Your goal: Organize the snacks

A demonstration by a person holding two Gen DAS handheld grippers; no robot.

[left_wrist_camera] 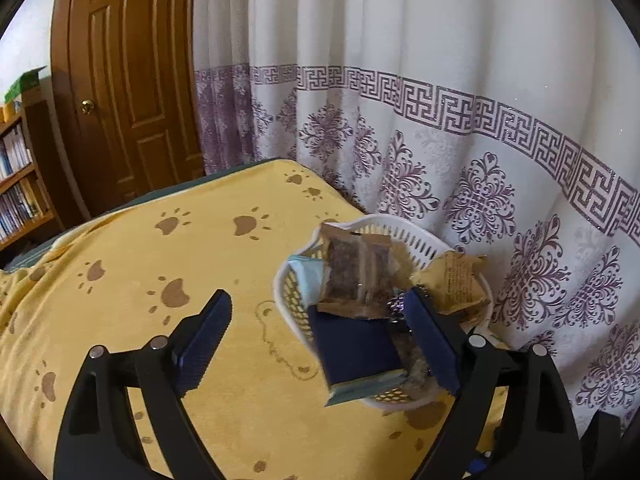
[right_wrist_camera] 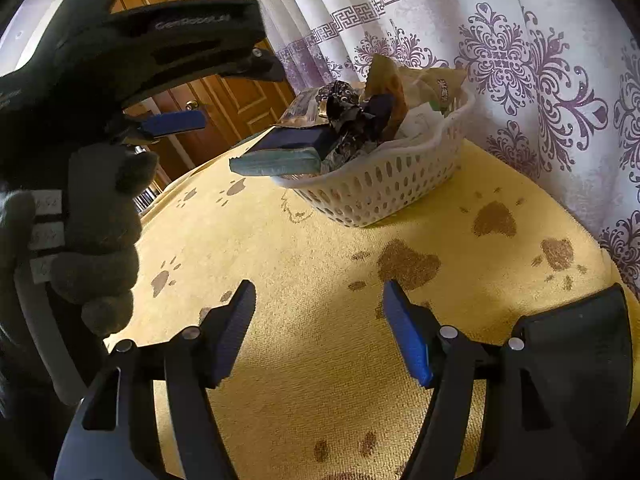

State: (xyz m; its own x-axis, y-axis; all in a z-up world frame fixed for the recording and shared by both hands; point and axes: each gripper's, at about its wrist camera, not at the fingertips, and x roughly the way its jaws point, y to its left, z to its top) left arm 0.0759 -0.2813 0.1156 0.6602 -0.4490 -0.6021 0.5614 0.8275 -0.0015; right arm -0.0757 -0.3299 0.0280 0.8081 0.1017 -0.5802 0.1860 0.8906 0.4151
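Setting: a table under a yellow towel printed with brown paw marks; a white curtain with purple ornament hangs behind it, and a brown wooden door stands at the far left.
Basket: a white perforated plastic basket sits on the towel at the far right, just beside the curtain.
Contents: the basket is heaped above its rim with wrapped snacks, among them a clear-windowed brown packet on top and a tan paper packet leaning toward the curtain.
Navy packet: a flat dark blue packet with a pale teal edge lies on the near-left rim of the basket and juts out past it.
Left gripper: its jaws stand wide apart, 1 on each side of the navy packet; neither pad presses on the packet, and it holds nothing.
Right gripper: its jaws are partly open above bare towel, near the viewer and well apart from the basket; nothing lies between them.
Hand: a hand in a dark knit glove grips the left gripper's handle.
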